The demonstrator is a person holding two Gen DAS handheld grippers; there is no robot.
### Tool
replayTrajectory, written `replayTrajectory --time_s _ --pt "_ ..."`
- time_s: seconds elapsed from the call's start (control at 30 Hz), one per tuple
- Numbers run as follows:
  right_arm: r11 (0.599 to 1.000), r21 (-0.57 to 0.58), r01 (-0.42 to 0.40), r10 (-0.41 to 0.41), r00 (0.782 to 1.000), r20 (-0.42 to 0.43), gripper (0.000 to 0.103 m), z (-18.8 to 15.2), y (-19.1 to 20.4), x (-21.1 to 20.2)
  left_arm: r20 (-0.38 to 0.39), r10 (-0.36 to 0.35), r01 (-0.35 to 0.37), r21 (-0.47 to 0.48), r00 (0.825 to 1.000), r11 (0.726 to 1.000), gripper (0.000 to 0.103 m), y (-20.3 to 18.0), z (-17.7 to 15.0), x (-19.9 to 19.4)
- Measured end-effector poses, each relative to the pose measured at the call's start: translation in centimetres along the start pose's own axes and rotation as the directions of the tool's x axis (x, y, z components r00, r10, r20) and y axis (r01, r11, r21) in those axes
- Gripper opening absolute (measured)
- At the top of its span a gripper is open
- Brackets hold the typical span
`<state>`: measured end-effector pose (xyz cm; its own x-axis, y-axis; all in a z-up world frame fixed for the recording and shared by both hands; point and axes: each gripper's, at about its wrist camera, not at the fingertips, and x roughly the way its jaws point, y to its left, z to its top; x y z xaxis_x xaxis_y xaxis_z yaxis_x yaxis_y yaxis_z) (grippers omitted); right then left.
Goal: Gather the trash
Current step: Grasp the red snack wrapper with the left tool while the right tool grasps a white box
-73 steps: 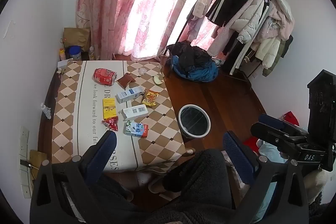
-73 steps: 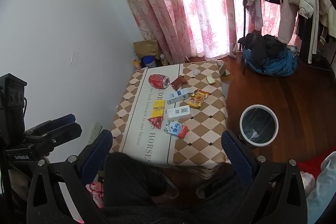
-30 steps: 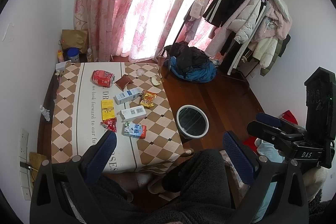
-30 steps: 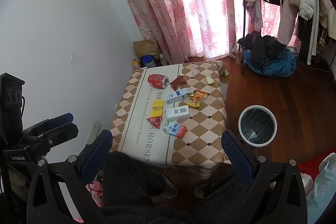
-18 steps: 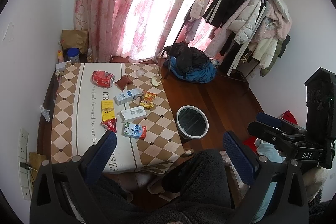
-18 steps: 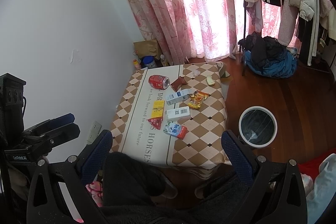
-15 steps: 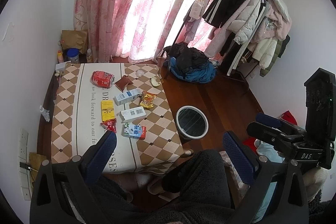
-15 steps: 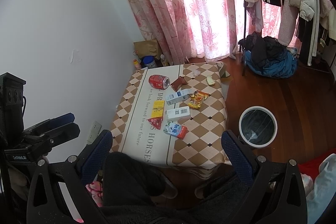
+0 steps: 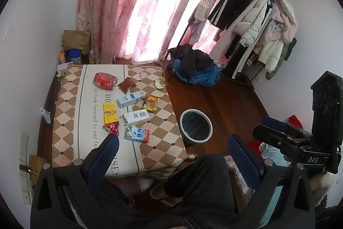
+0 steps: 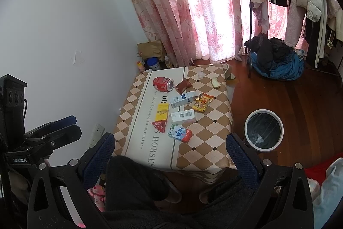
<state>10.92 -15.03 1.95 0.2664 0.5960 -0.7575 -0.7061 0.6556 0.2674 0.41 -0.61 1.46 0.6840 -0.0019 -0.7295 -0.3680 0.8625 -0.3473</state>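
Note:
Trash lies on a low table (image 9: 68,117) with a checkered cloth: a red can (image 9: 105,81), a brown packet (image 9: 127,84), a blue-white carton (image 9: 129,99), an orange snack wrapper (image 9: 151,102), a yellow box (image 9: 110,113), a white box (image 9: 136,116), a red wrapper (image 9: 112,128) and a milk carton (image 9: 137,134). A round white-rimmed bin (image 9: 195,125) stands on the floor right of the table. My left gripper (image 9: 173,156) and my right gripper (image 10: 170,156) are both open, empty and held high above the table's near edge. The can (image 10: 163,83) and bin (image 10: 264,129) also show in the right wrist view.
Pink curtains (image 9: 137,3) hang behind the table. A clothes rack (image 9: 253,20) with coats stands at the back right, with a blue and black pile (image 9: 195,70) on the wooden floor. Bottles and a paper bag (image 9: 77,41) sit in the back left corner. My dark-clothed legs (image 9: 193,190) are below.
Both views have shifted only slightly. Nothing on the table has moved and both grippers stay open.

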Motion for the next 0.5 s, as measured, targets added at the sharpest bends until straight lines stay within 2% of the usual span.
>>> replayTrajectory --time_s 0.2,0.27,0.33,0.4,0.5 --pt "1.000 0.016 -0.012 0.012 1.000 0.011 0.103 0.2 0.3 -0.1 0.006 0.022 -0.022 -0.003 1.000 1.000 0.103 0.3 0.3 0.6" --pt "0.998 0.057 -0.024 0.023 1.000 0.012 0.103 0.2 -0.3 0.7 -0.001 0.114 -0.114 -0.023 0.993 0.993 0.103 1.3 0.4 2.4" --pt "0.992 0.123 -0.027 0.028 1.000 -0.006 0.103 0.0 -1.6 2.5 -0.020 0.197 -0.197 -0.043 0.980 0.979 0.103 2.7 0.2 4.9" --pt "0.983 0.183 -0.019 0.025 0.999 -0.032 0.103 -0.5 -3.0 4.7 -0.068 0.280 -0.285 -0.067 0.958 0.956 0.103 4.9 -0.2 8.2" --pt "0.964 0.264 0.030 -0.007 0.996 -0.089 0.103 -1.2 -5.6 9.4 -0.148 0.361 -0.377 -0.102 0.921 0.920 0.103 8.2 -1.1 13.0"
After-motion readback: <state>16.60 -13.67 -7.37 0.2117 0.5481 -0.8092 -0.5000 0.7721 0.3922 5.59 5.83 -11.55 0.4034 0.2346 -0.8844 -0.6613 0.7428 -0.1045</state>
